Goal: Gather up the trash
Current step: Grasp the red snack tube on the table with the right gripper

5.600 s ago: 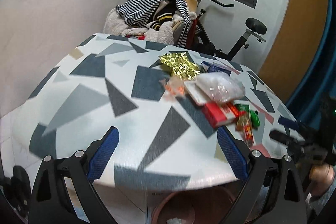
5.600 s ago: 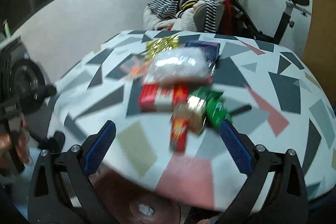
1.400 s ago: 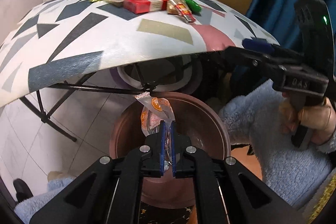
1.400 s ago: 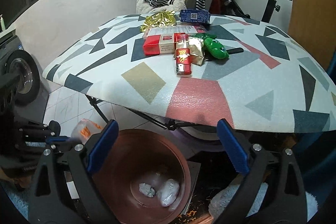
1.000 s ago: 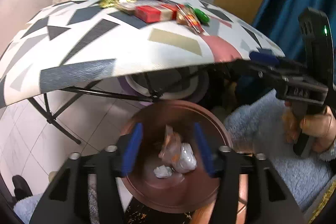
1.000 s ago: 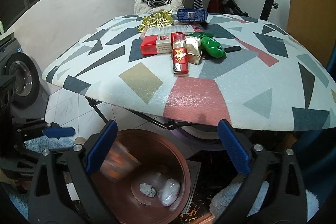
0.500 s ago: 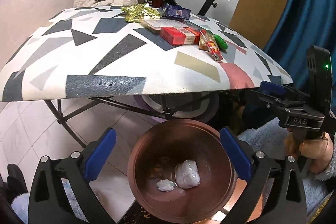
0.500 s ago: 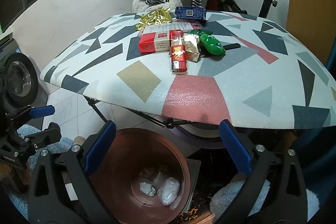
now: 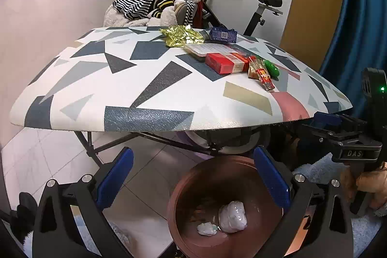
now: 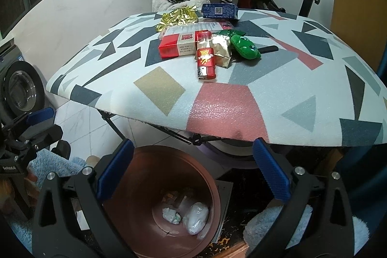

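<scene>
A brown bin (image 9: 179, 200) (image 10: 217, 187) stands on the floor under the table's near edge, with a clear bag (image 9: 232, 213) (image 10: 196, 214) and a crumpled white wad (image 9: 206, 229) (image 10: 170, 214) inside. My left gripper (image 9: 191, 178) hangs open and empty above the bin's left rim. My right gripper (image 10: 192, 173) is open and empty over the bin too. On the patterned table (image 9: 145, 84) (image 10: 302, 93) lie a gold foil wrapper (image 9: 182, 37) (image 10: 177, 16), a red box (image 9: 226, 62) (image 10: 177, 44), a red lighter (image 10: 205, 56), a green wrapper (image 10: 245, 46) and a blue box (image 10: 219, 11).
A chair piled with striped clothes (image 9: 154, 3) and an exercise bike (image 9: 261, 6) stand behind the table. A hand holds the right gripper's body (image 9: 358, 149) at the right of the left wrist view. A washing machine (image 10: 17, 88) is at the left; blue curtain (image 9: 358, 28) at the right.
My left gripper opened and let an orange-printed wrapper fall into the bin, then tilted up so the tabletop shows more fully. The right gripper stayed put.
</scene>
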Motion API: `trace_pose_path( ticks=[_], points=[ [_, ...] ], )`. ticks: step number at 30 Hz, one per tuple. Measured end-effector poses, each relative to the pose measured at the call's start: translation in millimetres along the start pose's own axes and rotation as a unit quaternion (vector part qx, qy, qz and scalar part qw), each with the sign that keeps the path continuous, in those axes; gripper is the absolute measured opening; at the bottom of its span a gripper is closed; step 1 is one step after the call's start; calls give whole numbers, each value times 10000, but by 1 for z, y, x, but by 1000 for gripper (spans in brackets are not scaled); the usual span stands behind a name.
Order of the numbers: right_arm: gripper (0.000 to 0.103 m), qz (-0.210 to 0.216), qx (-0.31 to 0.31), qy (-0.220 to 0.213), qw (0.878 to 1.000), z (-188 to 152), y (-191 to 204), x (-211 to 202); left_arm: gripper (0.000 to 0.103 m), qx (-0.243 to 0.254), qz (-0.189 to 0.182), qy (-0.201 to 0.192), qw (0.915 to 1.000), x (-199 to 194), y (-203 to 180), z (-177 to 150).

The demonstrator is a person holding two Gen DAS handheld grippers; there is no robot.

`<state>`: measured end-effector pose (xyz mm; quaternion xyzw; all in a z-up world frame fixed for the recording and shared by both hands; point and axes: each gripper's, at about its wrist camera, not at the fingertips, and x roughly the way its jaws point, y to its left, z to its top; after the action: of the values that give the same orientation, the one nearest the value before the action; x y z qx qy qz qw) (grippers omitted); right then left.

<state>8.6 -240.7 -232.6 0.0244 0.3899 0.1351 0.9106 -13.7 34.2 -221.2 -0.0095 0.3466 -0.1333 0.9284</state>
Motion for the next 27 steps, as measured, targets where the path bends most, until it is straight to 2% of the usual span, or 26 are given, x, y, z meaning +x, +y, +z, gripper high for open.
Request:
trace_pose_path(
  ticks=[9,11,15,18,20,22,27],
  points=[
    [96,49,-9,-1,10000,7,-1,-1,97,-123,-62,-24,9999,-1,5,15],
    [88,72,39,-35,10000,16,-6,-2,97,-180,-168,-45,9997,-2,8,26],
    [80,30,125,-68,9999,38,-18,2,97,-284,-198,-15,9994,1,15,48],
    [67,30,126,-95,9999,57,-25,9,97,-333,-141,-10,9993,6,20,66],
    [55,38,54,-95,9999,67,-25,16,97,-359,-109,-14,9993,10,23,77],
    [48,76,-23,-93,9999,78,-24,24,97,-387,-103,-16,9992,14,25,86],
    [45,14,-287,-2,9996,99,-14,51,97,-575,-108,90,9982,30,30,103]
  ],
)
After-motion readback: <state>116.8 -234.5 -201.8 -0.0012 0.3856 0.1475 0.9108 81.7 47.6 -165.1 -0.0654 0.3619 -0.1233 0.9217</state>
